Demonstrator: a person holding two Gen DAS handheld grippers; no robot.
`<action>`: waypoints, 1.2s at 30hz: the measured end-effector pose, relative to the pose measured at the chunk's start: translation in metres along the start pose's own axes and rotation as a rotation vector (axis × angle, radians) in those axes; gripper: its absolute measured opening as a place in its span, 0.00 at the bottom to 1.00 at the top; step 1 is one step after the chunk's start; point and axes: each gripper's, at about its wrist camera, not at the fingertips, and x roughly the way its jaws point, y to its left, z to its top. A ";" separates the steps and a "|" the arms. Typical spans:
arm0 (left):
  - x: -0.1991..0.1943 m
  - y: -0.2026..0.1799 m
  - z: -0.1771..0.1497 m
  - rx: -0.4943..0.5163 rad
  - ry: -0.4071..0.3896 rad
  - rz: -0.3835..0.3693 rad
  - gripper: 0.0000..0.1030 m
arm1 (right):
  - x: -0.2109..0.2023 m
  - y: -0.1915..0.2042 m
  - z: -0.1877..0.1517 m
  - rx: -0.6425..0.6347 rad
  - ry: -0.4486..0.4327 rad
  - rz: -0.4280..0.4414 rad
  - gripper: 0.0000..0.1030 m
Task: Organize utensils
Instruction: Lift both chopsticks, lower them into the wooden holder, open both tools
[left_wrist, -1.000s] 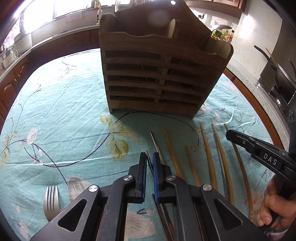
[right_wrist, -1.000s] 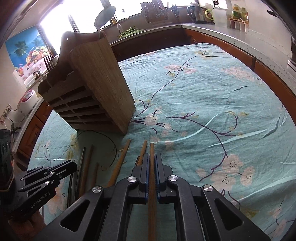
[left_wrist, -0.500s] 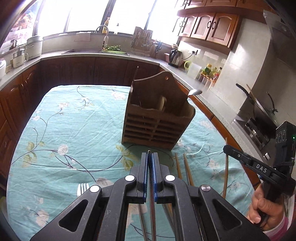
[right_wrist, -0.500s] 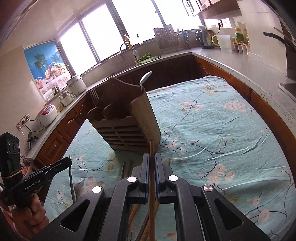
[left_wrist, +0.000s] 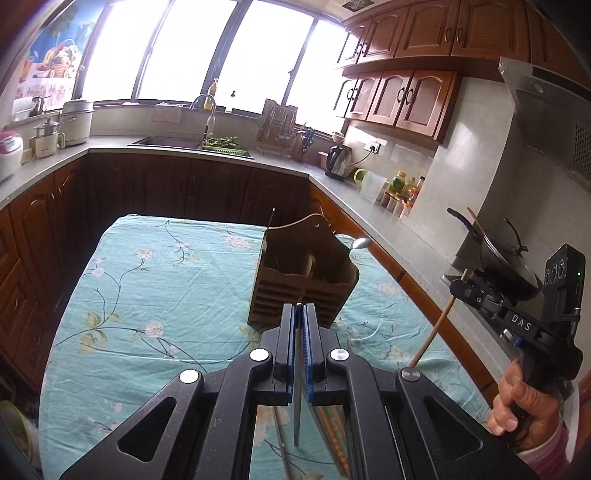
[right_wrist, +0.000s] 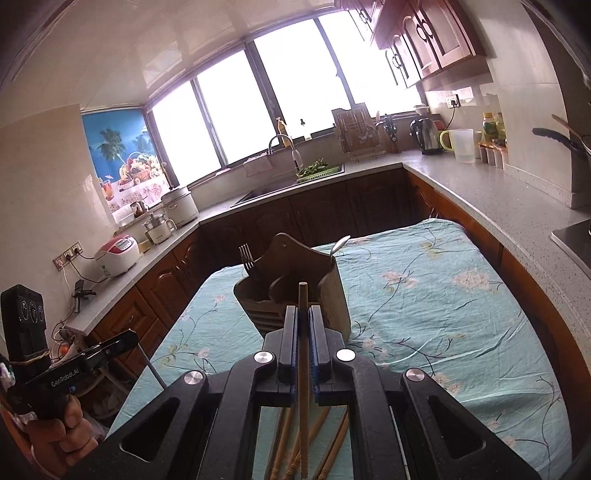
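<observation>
Chopsticks: wooden chopstick (right_wrist: 303, 354) clenched in right hand-held gripper (right_wrist: 303, 314); metal chopstick (left_wrist: 297, 373) clenched in left hand-held gripper (left_wrist: 298, 310).

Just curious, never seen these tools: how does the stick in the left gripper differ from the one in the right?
The left gripper clamps a thin grey metal chopstick; the right gripper clamps a thicker tan wooden chopstick. The wooden chopstick pokes past its fingertips; the metal chopstick barely does. Both are pinched in shut jaws, lifted off the table.

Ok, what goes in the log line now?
left tongs: shut on metal chopstick | right tongs: shut on wooden chopstick | wooden holder: ahead on table
</observation>
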 end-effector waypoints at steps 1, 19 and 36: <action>-0.003 0.001 0.001 -0.002 -0.006 0.000 0.02 | -0.001 0.001 0.002 -0.003 -0.007 0.002 0.05; -0.007 0.008 0.018 -0.002 -0.091 -0.005 0.02 | -0.002 0.013 0.023 -0.022 -0.078 0.030 0.05; 0.017 0.015 0.069 0.011 -0.253 -0.021 0.02 | 0.020 0.005 0.072 0.030 -0.212 0.010 0.05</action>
